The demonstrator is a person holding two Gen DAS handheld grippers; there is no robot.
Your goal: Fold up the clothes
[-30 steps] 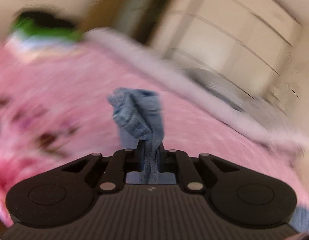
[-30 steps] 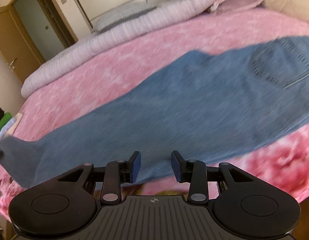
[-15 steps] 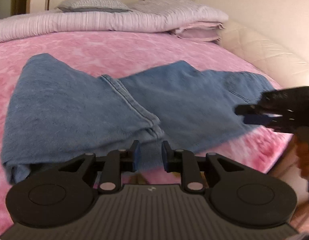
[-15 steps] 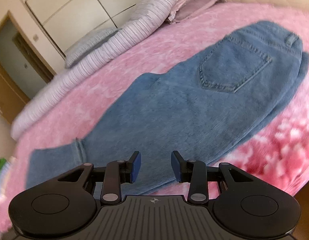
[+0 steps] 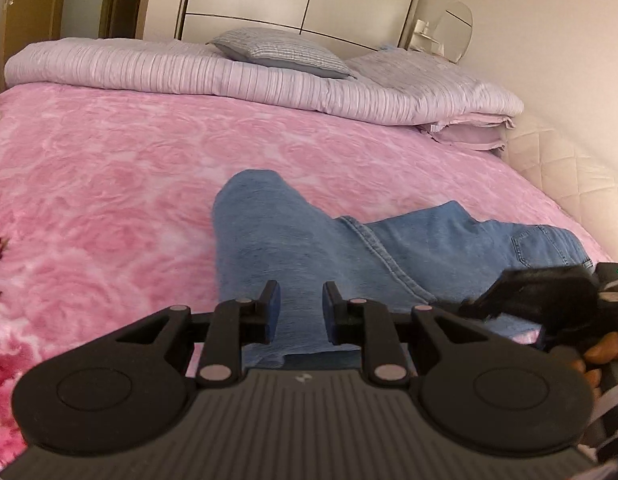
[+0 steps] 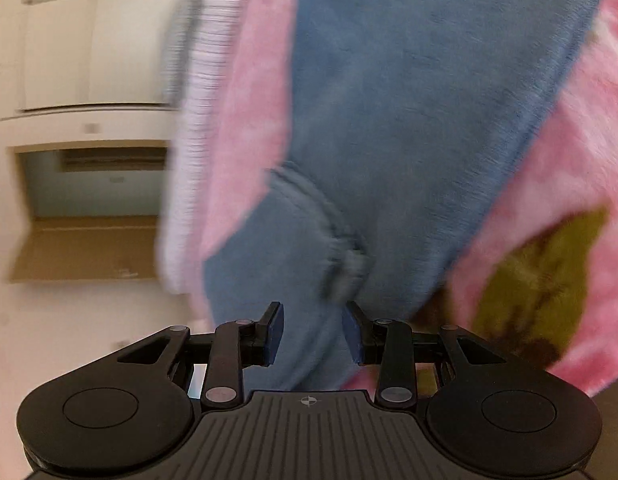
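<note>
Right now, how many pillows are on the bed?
1 for sure: a grey pillow on the folded duvet at the far side. Flat ones under the duvet's right end may be more.

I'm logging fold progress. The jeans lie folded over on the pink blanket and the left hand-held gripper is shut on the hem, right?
Not quite. In the left wrist view the left hand-held gripper is open, its fingers apart over the denim and clamping nothing. The rest holds: the jeans lie folded over on the pink blanket.
</note>
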